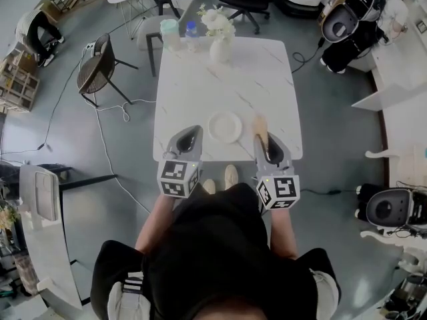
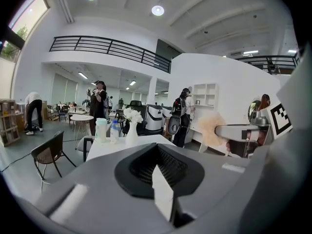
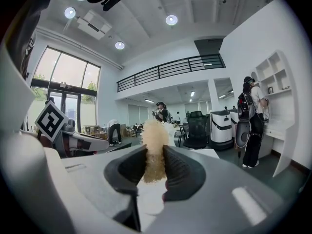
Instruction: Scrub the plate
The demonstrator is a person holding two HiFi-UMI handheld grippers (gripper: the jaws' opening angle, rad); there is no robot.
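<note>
Left hand-held gripper (image 1: 192, 133) sits at the near edge of the counter (image 1: 193, 92), jaws pressed together, nothing between them. Right hand-held gripper (image 1: 264, 139) is level with it on the other side, jaws pinching a tan fuzzy scrubber (image 1: 259, 126) that sticks out past the tips; the right gripper view shows it wedged between the pads (image 3: 153, 152). White plate (image 1: 225, 127) lies flat on the counter near the front edge, between the two grippers. The scrubber is just beside the plate's right rim, not on it. At the far edge stand a vase (image 1: 219, 47) of white flowers, a bottle (image 1: 192, 35) and a cup (image 1: 170, 35). A chair (image 1: 98, 67) stands off to the left.
</note>
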